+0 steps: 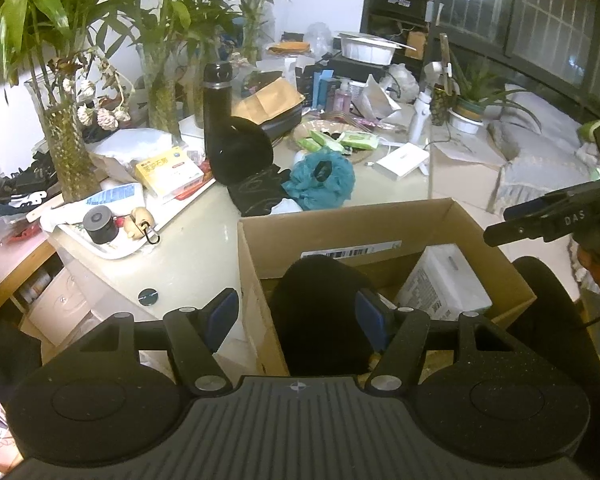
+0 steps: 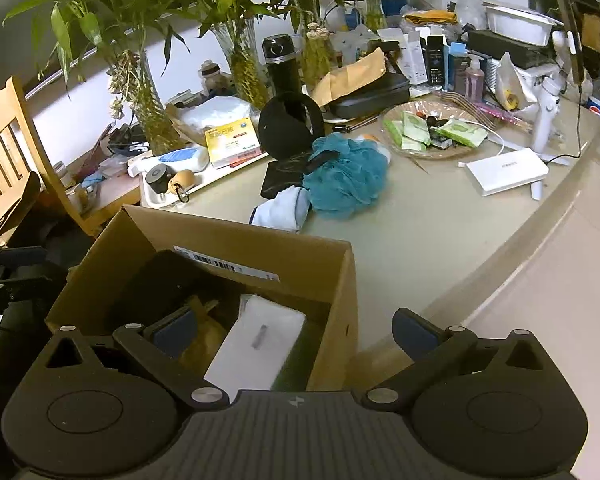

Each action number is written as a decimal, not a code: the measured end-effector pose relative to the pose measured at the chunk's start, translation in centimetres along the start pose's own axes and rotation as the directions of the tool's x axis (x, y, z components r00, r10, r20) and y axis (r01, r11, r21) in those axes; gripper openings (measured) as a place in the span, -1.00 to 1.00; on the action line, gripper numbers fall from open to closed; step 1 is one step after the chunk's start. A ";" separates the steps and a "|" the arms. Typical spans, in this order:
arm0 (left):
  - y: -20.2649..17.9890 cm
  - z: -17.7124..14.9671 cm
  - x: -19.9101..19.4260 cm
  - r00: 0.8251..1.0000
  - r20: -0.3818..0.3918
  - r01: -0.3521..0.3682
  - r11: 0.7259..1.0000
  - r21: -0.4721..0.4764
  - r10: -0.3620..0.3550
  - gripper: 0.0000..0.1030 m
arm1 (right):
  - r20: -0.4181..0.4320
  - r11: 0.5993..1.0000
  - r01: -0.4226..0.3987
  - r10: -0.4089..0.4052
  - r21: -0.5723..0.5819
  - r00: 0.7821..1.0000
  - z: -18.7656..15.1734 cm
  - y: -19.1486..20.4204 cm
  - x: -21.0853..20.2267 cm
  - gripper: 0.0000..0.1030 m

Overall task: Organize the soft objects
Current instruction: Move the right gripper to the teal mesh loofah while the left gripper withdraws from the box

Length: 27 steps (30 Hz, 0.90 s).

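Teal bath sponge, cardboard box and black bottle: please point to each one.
teal bath sponge (image 2: 346, 178), right wrist view, middle of its mesh.
cardboard box (image 2: 308, 268), right wrist view, far wall.
black bottle (image 1: 217, 112), left wrist view, body.

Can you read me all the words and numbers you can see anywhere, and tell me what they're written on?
"DAS": on the right tongs, seen from the left camera.
Pepsi logo: on the bottle at the table's far right edge.
Yellow box: print too blurred to read.
Cardboard box barcode label: too small.
White pack inside: unreadable.
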<state>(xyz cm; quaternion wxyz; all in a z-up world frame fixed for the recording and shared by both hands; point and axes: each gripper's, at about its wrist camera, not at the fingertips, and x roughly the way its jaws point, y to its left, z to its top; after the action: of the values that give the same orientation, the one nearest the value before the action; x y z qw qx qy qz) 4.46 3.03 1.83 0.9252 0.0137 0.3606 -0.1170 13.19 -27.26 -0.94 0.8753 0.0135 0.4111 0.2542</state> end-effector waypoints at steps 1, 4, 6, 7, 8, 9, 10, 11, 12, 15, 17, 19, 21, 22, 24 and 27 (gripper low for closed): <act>-0.1 0.0 0.0 1.000 -0.001 0.000 1.000 0.002 0.000 0.24 | 0.000 1.000 0.002 -0.002 -0.002 1.000 0.0 0.1 0.0 1.00; -0.2 0.0 0.2 1.000 -0.005 0.006 1.000 0.003 -0.006 0.24 | 0.006 1.000 0.003 -0.003 -0.007 1.000 0.0 0.3 0.2 1.00; -0.2 0.1 0.3 1.000 -0.005 0.006 1.000 0.004 -0.006 0.24 | 0.009 1.000 0.004 -0.004 -0.008 1.000 0.0 0.3 0.3 1.00; -0.1 0.1 0.3 1.000 -0.005 0.007 1.000 0.004 -0.007 0.24 | 0.013 1.000 0.005 -0.004 -0.009 1.000 0.1 0.3 0.3 1.00; -0.1 0.1 0.3 1.000 -0.005 0.007 1.000 0.004 -0.007 0.24 | 0.017 1.000 0.005 -0.005 -0.011 1.000 0.1 0.3 0.3 1.00; -0.1 0.1 0.3 1.000 -0.006 0.006 1.000 0.002 -0.006 0.24 | 0.021 1.000 0.006 -0.005 -0.012 1.000 0.2 0.4 0.3 1.00; -0.1 0.1 0.4 1.000 -0.008 0.006 1.000 -0.002 -0.006 0.24 | 0.024 1.000 0.006 -0.006 -0.013 1.000 0.2 0.4 0.3 1.00; -0.1 0.1 0.4 1.000 -0.011 0.008 1.000 -0.005 -0.008 0.24 | 0.026 1.000 0.006 -0.005 -0.012 1.000 0.3 0.4 0.3 1.00; -0.1 0.1 0.5 1.000 -0.012 0.010 1.000 -0.005 -0.010 0.24 | 0.028 1.000 0.004 -0.004 -0.008 1.000 0.4 0.3 0.4 1.00; -0.2 0.4 0.7 1.000 -0.014 0.008 1.000 0.001 -0.008 0.24 | 0.039 1.000 -0.003 0.003 -0.004 0.999 0.9 0.3 0.4 1.00; -0.1 0.6 0.8 1.000 -0.009 0.010 1.000 0.001 -0.010 0.24 | 0.047 1.000 -0.007 0.007 -0.005 0.999 1.2 0.3 0.5 1.00; 0.0 0.7 0.9 1.000 -0.003 0.009 1.000 -0.003 -0.009 0.24 | 0.055 1.000 -0.010 0.010 -0.009 0.998 1.6 0.2 0.7 1.00; 0.2 1.1 1.1 1.000 0.002 0.010 1.000 -0.010 -0.010 0.24 | 0.059 1.000 -0.009 0.010 -0.013 0.998 2.1 0.2 0.9 1.00; 0.3 1.2 1.1 1.000 0.006 0.010 1.000 -0.013 -0.010 0.24 | 0.062 1.000 -0.009 0.010 -0.014 0.998 2.3 0.1 1.0 1.00; 0.6 1.6 1.3 1.000 0.014 0.010 1.000 -0.019 -0.009 0.24 | 0.063 1.000 -0.007 0.008 -0.016 0.998 2.9 -0.1 1.4 1.00; 1.1 2.2 1.7 1.000 0.025 0.010 1.000 -0.023 -0.009 0.24 | 0.071 1.000 -0.001 0.002 -0.020 0.997 3.7 -0.4 1.8 1.00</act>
<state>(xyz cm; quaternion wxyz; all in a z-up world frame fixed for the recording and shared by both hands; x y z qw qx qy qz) 7.40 3.49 2.29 0.9293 -0.0003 0.3503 -0.1173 17.07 -26.12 0.12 0.8893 0.0142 0.3771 0.2584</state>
